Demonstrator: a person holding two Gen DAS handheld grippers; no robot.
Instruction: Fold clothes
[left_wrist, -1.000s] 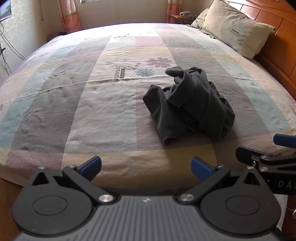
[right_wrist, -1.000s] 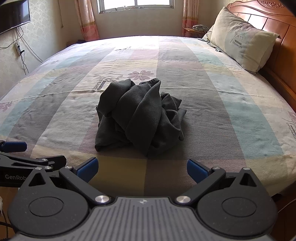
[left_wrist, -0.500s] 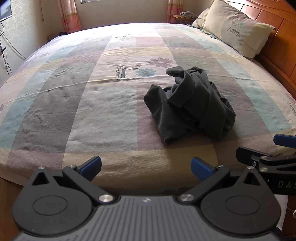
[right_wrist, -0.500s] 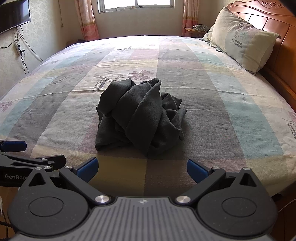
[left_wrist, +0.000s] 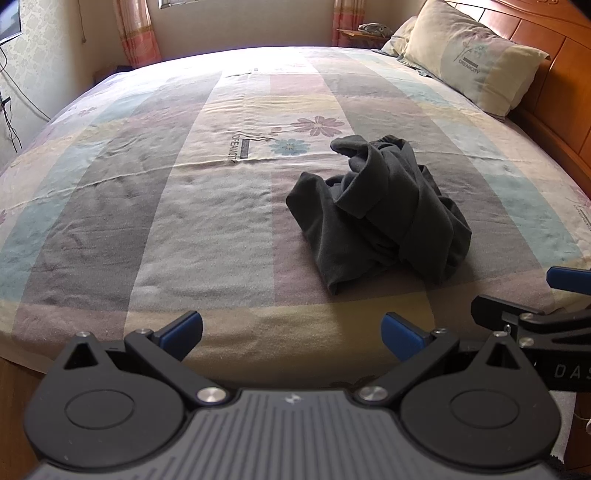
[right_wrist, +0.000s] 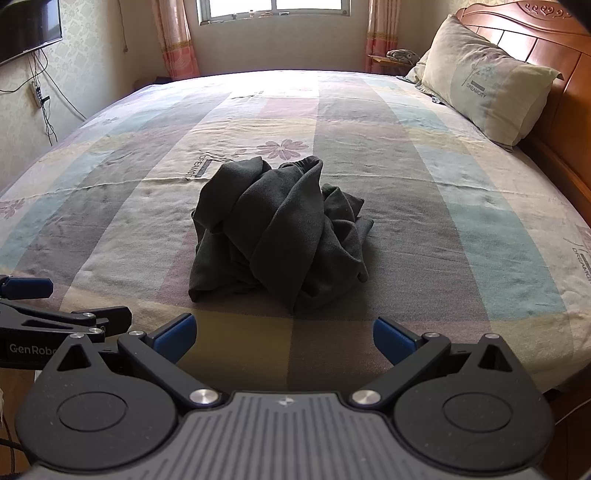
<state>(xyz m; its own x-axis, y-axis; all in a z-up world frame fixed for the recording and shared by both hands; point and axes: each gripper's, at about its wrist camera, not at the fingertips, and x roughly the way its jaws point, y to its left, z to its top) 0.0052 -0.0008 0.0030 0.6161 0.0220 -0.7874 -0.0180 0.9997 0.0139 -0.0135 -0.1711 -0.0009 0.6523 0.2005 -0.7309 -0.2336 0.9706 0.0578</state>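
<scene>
Short of the crumpled dark garment (right_wrist: 277, 229) on the bed (right_wrist: 461, 221), left gripper (left_wrist: 291, 330) and right gripper (right_wrist: 282, 334) hover, fingers apart, holding nothing. Folding seems unstarted; next, each likely needs an edge of the garment to spread it flat.

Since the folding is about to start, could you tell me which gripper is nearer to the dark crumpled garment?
Right, marginally. The right gripper sits squarely before the garment, open and short of it. The left gripper, also open, is off to the garment's left, slightly farther.

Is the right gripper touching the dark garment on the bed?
Apart. The right wrist view shows bare bedsheet between the open right gripper and the dark garment.
</scene>
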